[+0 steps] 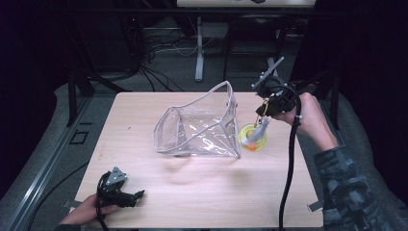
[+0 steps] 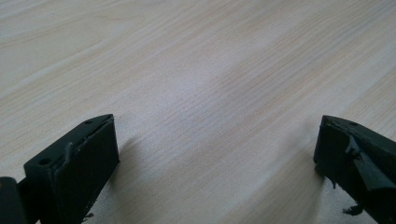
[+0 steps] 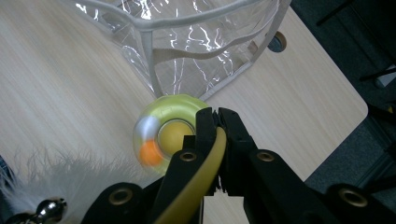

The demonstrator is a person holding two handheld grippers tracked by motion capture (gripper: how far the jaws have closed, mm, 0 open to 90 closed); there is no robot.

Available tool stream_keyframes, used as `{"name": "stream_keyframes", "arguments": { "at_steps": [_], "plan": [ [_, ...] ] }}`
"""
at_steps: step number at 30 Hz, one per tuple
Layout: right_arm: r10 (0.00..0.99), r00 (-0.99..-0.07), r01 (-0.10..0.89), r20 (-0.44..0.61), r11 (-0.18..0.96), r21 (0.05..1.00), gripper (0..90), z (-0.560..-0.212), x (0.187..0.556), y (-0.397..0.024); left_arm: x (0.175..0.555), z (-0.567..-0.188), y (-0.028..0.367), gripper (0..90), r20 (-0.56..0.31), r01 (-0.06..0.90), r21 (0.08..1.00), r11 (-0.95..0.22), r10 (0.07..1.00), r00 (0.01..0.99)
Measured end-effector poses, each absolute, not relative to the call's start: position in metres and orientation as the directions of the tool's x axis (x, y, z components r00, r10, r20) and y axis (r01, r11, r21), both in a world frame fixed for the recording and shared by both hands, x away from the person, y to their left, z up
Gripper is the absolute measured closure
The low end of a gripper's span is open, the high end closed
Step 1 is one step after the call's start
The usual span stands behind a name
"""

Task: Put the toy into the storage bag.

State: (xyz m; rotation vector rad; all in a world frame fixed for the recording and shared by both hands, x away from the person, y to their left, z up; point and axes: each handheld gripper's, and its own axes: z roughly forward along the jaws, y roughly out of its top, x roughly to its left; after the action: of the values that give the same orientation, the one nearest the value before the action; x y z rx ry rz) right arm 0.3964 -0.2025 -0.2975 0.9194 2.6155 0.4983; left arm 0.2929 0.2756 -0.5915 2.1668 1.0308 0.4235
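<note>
yellow toy point(image 3: 175, 135) pinched in right tool point(image 3: 217, 122), beside clear bag point(image 1: 202, 127)

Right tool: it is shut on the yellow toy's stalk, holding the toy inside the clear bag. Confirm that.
Not inside. The right tool is shut on the yellow toy's stalk, but the toy is outside the clear bag, beside its right wall. The high view shows this; the right gripper view shows the bag's seam beyond the toy.
</note>
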Motion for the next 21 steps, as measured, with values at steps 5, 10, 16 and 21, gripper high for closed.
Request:
{"name": "stream_keyframes", "arguments": {
  "at_steps": [5,10,16,21],
  "plan": [
    [0.642,-0.74,0.525,-0.199,0.737,0.425,87.7,-0.284,0.397,-0.198,0.293,-0.592,0.276,0.0,-0.002,0.55,0.706,-0.446,0.776,0.631],
    [0.642,-0.739,0.521,-0.204,0.737,0.43,87.7,-0.274,0.399,-0.195,0.293,-0.592,0.276,0.0,-0.002,0.55,0.706,-0.446,0.776,0.631],
    [0.635,-0.746,0.513,-0.203,0.741,0.432,87.7,-0.266,0.402,-0.19,0.293,-0.591,0.276,0.0,-0.001,0.549,0.706,-0.447,0.775,0.632],
    [0.633,-0.747,0.513,-0.202,0.743,0.43,87.7,-0.26,0.405,-0.187,0.293,-0.592,0.276,0.0,-0.002,0.55,0.706,-0.446,0.776,0.631]
  ]
}}
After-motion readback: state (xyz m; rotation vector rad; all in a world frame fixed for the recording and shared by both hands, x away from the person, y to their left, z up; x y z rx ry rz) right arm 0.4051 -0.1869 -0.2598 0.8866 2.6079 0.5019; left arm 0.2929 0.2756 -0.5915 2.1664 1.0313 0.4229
